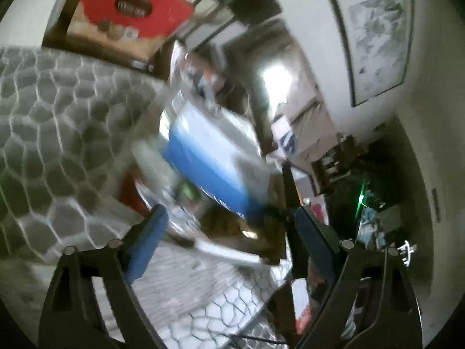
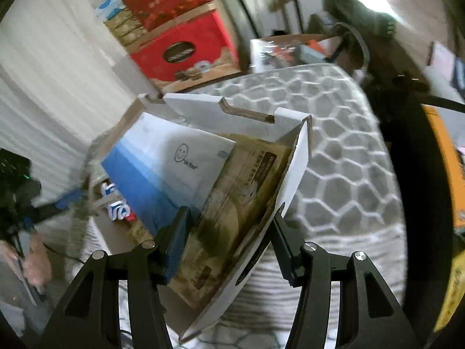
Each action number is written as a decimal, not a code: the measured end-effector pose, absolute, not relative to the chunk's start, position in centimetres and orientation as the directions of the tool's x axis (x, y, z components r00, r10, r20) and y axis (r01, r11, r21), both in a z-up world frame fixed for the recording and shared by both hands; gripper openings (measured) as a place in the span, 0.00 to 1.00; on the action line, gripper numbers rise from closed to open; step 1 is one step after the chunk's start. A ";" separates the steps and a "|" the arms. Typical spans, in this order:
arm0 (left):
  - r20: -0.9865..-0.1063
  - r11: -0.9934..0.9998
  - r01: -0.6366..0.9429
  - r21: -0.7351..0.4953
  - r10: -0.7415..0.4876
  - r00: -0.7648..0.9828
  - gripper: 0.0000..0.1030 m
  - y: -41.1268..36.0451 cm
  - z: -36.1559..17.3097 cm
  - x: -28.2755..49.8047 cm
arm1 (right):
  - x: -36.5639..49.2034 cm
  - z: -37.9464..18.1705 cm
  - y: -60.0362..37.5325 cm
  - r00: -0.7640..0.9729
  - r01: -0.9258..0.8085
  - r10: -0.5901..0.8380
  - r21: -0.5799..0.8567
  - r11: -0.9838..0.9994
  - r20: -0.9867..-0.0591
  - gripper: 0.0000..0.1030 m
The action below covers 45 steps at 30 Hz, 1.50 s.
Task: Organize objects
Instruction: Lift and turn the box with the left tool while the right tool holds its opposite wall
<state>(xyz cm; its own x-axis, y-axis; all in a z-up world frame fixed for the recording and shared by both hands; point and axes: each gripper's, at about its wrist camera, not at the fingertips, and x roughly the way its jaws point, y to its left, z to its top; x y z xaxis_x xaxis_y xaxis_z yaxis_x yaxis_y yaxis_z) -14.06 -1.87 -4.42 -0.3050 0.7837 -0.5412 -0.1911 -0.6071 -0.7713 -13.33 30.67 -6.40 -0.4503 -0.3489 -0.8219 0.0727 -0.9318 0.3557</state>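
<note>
— Right side, status?

— Right gripper (image 2: 229,226) closed around the near corner of a white cardboard box (image 2: 293,157); one finger inside, one outside, side wall and a tan packet (image 2: 247,192) pinched between. Box tilted, resting over the grey honeycomb-patterned mattress (image 2: 343,133); handle slot cut in the far wall. Inside the box: a blue-and-white package (image 2: 162,171) with a smiley mark, lying against the tan packet.

— Left side?

— Left gripper (image 1: 229,218) spread wide, nothing between the blue pads (image 1: 146,244); heavily blurred view. Same blue-and-white package (image 1: 209,151) ahead of the fingertips, apart from them; contact not seen. Honeycomb mattress (image 1: 58,122) filling the left of the view.

— Surroundings?

— Red cartons (image 2: 186,49) stacked against the wall beyond the mattress, also seen from the left wrist (image 1: 130,11); framed picture (image 1: 377,37) on the wall at right; clutter beyond, too blurred to identify. From the right wrist, left gripper (image 2: 69,197) visible at the left edge beside the box, hand (image 2: 35,258) below it.
</note>
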 end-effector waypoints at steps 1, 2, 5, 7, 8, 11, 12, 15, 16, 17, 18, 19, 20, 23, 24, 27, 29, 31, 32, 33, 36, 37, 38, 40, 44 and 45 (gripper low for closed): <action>-0.574 -0.653 -0.184 -0.734 0.743 -0.345 0.77 -1.7 -4.2 -13.8 | -13.8 -6.7 30.4 -0.430 0.078 -0.360 0.363 -0.929 -0.828 0.53; -0.579 -0.663 -0.184 -0.725 0.732 -0.359 0.77 -1.7 -4.0 -13.8 | -14.0 -6.9 30.4 -0.430 0.064 -0.351 0.360 -0.931 -0.832 0.52; -0.578 -0.669 -0.156 -0.727 0.719 -0.386 0.80 -3.2 -3.5 -14.3 | -14.0 -6.9 30.2 -0.440 0.060 -0.329 0.338 -0.939 -0.836 0.52; -0.612 -0.716 -0.147 -0.682 0.669 -0.421 0.85 -4.1 -3.1 -15.1 | -13.7 -7.1 30.4 -0.441 0.057 -0.341 0.353 -0.934 -0.830 0.52; -0.637 -0.750 -0.135 -0.648 0.630 -0.444 0.86 -4.6 -3.1 -15.3 | -13.5 -7.1 30.6 -0.442 0.049 -0.344 0.361 -0.931 -0.828 0.52; -0.681 -0.807 -0.109 -0.580 0.554 -0.478 0.87 -5.7 -3.8 -16.6 | -12.3 -6.6 31.2 -0.471 0.020 -0.327 0.361 -0.932 -0.819 0.58; -0.692 -0.816 -0.102 -0.569 0.542 -0.477 0.87 -5.9 -4.2 -17.0 | -11.9 -6.5 31.4 -0.482 0.013 -0.324 0.363 -0.932 -0.814 0.58; -0.717 -0.830 -0.107 -0.548 0.531 -0.452 0.87 -5.2 -5.6 -17.8 | -10.8 -6.1 31.4 -0.497 -0.004 -0.314 0.364 -0.931 -0.809 0.58; -0.723 -0.833 -0.115 -0.541 0.530 -0.442 0.87 -4.6 -6.0 -18.0 | -10.7 -6.2 31.2 -0.494 -0.001 -0.313 0.360 -0.933 -0.811 0.58; -0.735 -0.839 -0.120 -0.531 0.526 -0.429 0.87 -4.1 -6.4 -18.2 | -10.6 -6.3 30.9 -0.485 0.003 -0.309 0.351 -0.936 -0.818 0.58; -0.738 -0.840 -0.121 -0.529 0.526 -0.423 0.87 -3.6 -6.8 -17.9 | -10.6 -6.5 30.5 -0.475 0.009 -0.305 0.342 -0.940 -0.826 0.58; -0.735 -0.834 -0.127 -0.537 0.536 -0.415 0.87 -3.3 -6.9 -17.8 | -10.7 -6.7 30.2 -0.468 0.016 -0.305 0.337 -0.941 -0.830 0.58; -0.727 -0.823 -0.133 -0.553 0.554 -0.406 0.87 -3.2 -7.1 -17.7 | -10.7 -6.8 29.9 -0.464 0.022 -0.307 0.335 -0.942 -0.831 0.58; -0.691 -0.784 -0.161 -0.600 0.609 -0.389 0.87 -2.7 -6.9 -17.0 | -10.9 -7.1 29.3 -0.455 0.037 -0.315 0.336 -0.941 -0.833 0.53; -0.690 -0.781 -0.162 -0.604 0.613 -0.386 0.87 -2.5 -6.8 -16.8 | -11.1 -7.2 29.2 -0.453 0.041 -0.323 0.342 -0.939 -0.831 0.52; -0.704 -0.800 -0.144 -0.583 0.586 -0.402 0.87 -2.3 -6.4 -16.3 | -11.6 -7.1 28.6 -0.452 0.039 -0.311 0.329 -0.943 -0.836 0.54; -0.701 -0.794 -0.115 -0.598 0.587 -0.406 0.90 -2.4 -6.4 -16.0 | -12.0 -7.1 28.6 -0.454 0.036 -0.309 0.329 -0.943 -0.836 0.55; -0.704 -0.794 -0.093 -0.601 0.581 -0.409 0.90 -2.4 -6.4 -15.5 | -12.5 -7.1 28.9 -0.454 0.032 -0.323 0.347 -0.937 -0.830 0.57; -0.711 -0.799 -0.087 -0.595 0.574 -0.406 0.90 -2.2 -6.4 -15.1 | -12.8 -7.1 29.0 -0.456 0.031 -0.326 0.351 -0.936 -0.828 0.58; -0.714 -0.801 -0.085 -0.592 0.571 -0.405 0.90 -2.2 -6.3 -14.8 | -13.1 -7.0 29.0 -0.460 0.033 -0.324 0.349 -0.937 -0.827 0.58; -0.718 -0.802 -0.061 -0.594 0.563 -0.409 0.90 -2.0 -6.0 -13.2 | -14.0 -6.9 29.3 -0.475 0.044 -0.321 0.342 -0.939 -0.819 0.58; -0.719 -0.801 -0.052 -0.596 0.561 -0.410 0.90 -2.0 -5.9 -12.8 | -14.3 -6.9 29.3 -0.475 0.049 -0.328 0.348 -0.936 -0.816 0.58; -0.720 -0.799 -0.039 -0.600 0.561 -0.408 0.90 -2.0 -5.9 -12.2 | -14.6 -6.9 29.4 -0.474 0.054 -0.336 0.354 -0.934 -0.814 0.58; -0.720 -0.791 -0.021 -0.611 0.567 -0.400 0.90 -1.9 -6.0 -11.5 | -15.1 -7.1 29.7 -0.469 0.061 -0.350 0.365 -0.929 -0.811 0.58; -0.715 -0.780 0.002 -0.626 0.573 -0.401 0.90 -1.7 -6.3 -10.3 | -15.5 -7.3 30.1 -0.473 0.068 -0.364 0.378 -0.923 -0.803 0.58; -0.714 -0.780 0.005 -0.626 0.571 -0.405 0.90 -1.8 -6.3 -10.2 | -15.5 -7.3 30.1 -0.473 0.069 -0.365 0.379 -0.923 -0.802 0.58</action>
